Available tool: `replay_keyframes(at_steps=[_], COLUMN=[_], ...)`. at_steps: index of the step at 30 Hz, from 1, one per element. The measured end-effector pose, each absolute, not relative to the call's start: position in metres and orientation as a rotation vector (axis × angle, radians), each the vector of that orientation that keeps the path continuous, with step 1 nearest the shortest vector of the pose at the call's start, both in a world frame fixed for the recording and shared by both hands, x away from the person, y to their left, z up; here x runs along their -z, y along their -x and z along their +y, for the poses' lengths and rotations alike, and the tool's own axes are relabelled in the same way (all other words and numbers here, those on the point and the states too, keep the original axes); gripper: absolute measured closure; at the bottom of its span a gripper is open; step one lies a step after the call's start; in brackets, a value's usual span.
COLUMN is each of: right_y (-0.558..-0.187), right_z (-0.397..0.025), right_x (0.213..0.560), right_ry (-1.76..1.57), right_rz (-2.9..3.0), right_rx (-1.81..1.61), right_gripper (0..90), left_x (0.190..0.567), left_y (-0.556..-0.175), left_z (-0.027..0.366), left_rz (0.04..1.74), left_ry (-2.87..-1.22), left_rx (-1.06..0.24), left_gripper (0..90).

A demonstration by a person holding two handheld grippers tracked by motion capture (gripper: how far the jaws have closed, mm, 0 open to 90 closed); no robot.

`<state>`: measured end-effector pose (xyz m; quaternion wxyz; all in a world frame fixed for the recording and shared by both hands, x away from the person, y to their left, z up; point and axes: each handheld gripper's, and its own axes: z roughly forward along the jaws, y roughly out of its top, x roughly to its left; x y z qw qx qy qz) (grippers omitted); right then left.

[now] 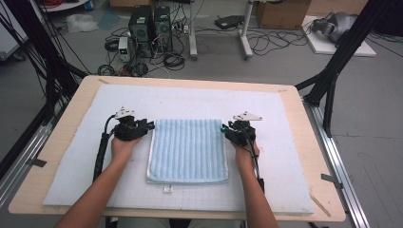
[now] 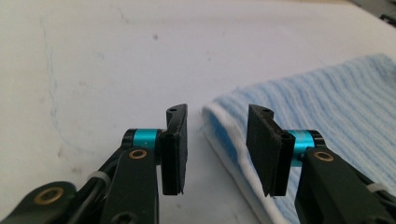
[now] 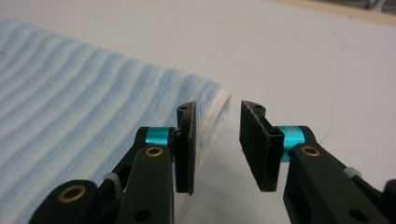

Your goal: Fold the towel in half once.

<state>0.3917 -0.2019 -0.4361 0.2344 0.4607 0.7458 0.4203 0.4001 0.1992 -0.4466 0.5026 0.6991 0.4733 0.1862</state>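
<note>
A folded light-blue striped towel [image 1: 187, 150] lies flat in the middle of the white mat [image 1: 180, 102]. My left gripper [image 1: 150, 125] sits at the towel's far left corner, open, its jaws straddling the white hem of the towel [image 2: 327, 107]. My right gripper [image 1: 223, 129] is at the far right corner, also open, with the towel's edge [image 3: 84, 107] just beside its left jaw. In the left gripper view the gripper [image 2: 217, 149] holds nothing. The right gripper [image 3: 217, 144] likewise has an empty gap between its pads.
The mat covers a wooden table [image 1: 318, 156]. A small white tag [image 1: 167, 189] lies on the mat in front of the towel. Beyond the table stand computer towers [image 1: 149, 28], cables and black frame legs [image 1: 332, 80] on the floor.
</note>
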Motion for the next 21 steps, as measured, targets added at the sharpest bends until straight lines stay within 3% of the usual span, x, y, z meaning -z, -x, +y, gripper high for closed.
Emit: replay_keyframes(at_steps=[8,12,21], right_y=[-0.419,-0.435,-0.436], right_z=[-0.178,-0.17,-0.186], right_x=[0.436,0.446,0.448], right_ry=[-1.152,-1.228,-1.323], right_rz=[2.187,2.217,2.159], right_rx=[-1.206,-1.089,-1.032], right_gripper=[70.6,77.9,80.9], left_x=[0.444,0.451,0.451], left_y=[-0.424,-0.435,-0.437], left_z=[0.176,0.168,0.171], left_rz=[1.054,1.125,1.157], left_ry=[-1.815,-1.92,-1.906], left_rx=[-0.397,-0.403,-0.444], left_gripper=[80.1,81.0,80.7])
